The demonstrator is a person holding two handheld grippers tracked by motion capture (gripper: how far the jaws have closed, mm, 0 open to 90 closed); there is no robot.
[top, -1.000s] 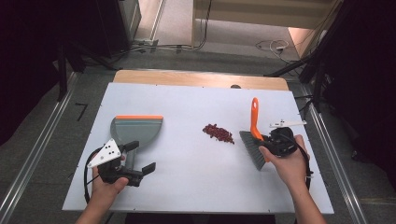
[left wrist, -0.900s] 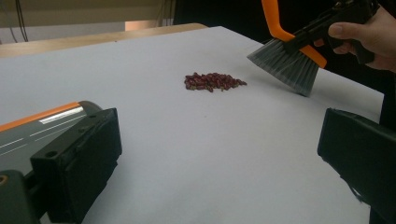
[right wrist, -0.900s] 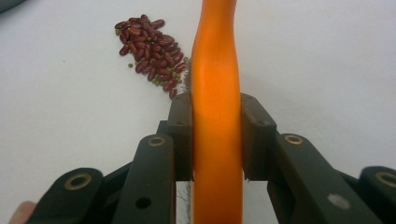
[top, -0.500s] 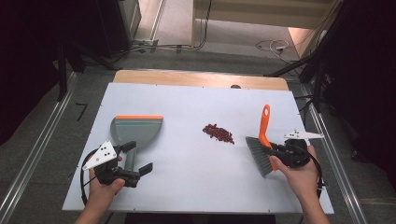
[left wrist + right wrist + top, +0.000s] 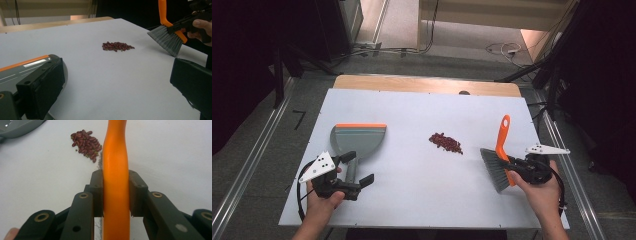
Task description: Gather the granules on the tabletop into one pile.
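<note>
Right gripper (image 5: pixel 518 171), at lower right, clamps the brush (image 5: pixel 499 156) by its orange handle; best sweep low, drawing the beans (image 5: pixel 445 143) toward the dustpan (image 5: pixel 358 141) at left.

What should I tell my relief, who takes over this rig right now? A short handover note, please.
Right gripper: shut on the orange handle of the brush, bristles low, right of the beans.
Left gripper: jaws open around the dustpan's handle, no grip yet.
Dustpan: flat on the table, left of the beans.
Beans: one small pile mid-table, apart from both tools.
Done: brush picked up.
Left: grip the dustpan, bring it to the pile, sweep the beans in.
</note>
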